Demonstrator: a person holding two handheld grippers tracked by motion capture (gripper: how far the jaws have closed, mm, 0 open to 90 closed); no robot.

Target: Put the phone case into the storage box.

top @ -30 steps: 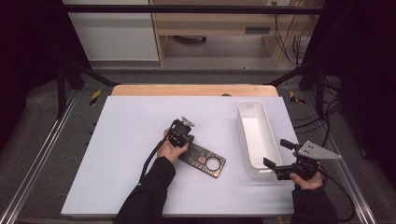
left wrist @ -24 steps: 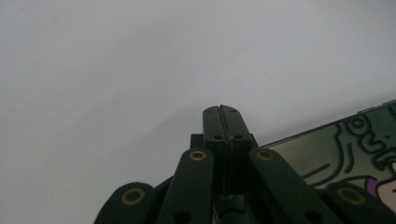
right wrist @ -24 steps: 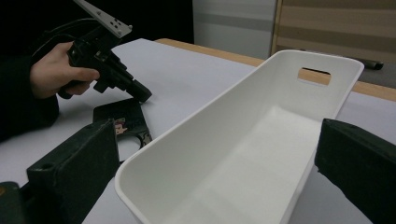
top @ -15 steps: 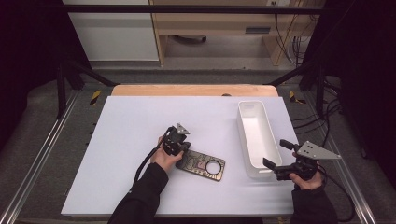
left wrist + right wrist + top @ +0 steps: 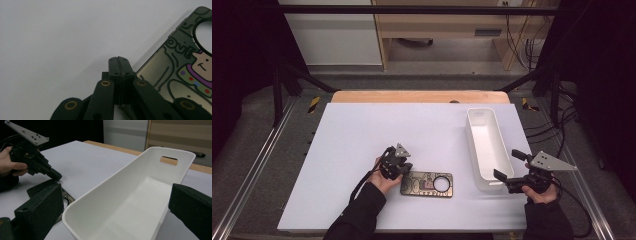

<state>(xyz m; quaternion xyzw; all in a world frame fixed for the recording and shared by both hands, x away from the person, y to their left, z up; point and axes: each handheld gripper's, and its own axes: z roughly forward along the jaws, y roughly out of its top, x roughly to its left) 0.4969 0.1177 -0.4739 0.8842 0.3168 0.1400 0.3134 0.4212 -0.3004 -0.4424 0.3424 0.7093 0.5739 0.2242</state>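
A dark phone case (image 5: 427, 184) with a cartoon figure and a round camera hole lies flat near the table's front centre. My left gripper (image 5: 401, 171) is at its left end with the jaws pressed together; in the left gripper view (image 5: 119, 60) the phone case (image 5: 180, 62) runs in under them. The right gripper (image 5: 507, 165) is open at the near end of a long white bin (image 5: 470, 145). In the right gripper view its jaws (image 5: 115, 205) stand wide on either side of the bin's (image 5: 112, 180) near wall. Beyond, the left gripper (image 5: 55, 176) touches the table.
A white sheet (image 5: 362, 135) covers the table, and a wooden strip (image 5: 412, 96) runs along its far edge. The bin is empty and has a handle slot (image 5: 168, 160) in its far wall. Metal rails (image 5: 257, 165) flank the table.
The left gripper has drawn back towards the person and slightly left. The phone case has come with it and turned to lie level across the table. The right gripper has stayed put.
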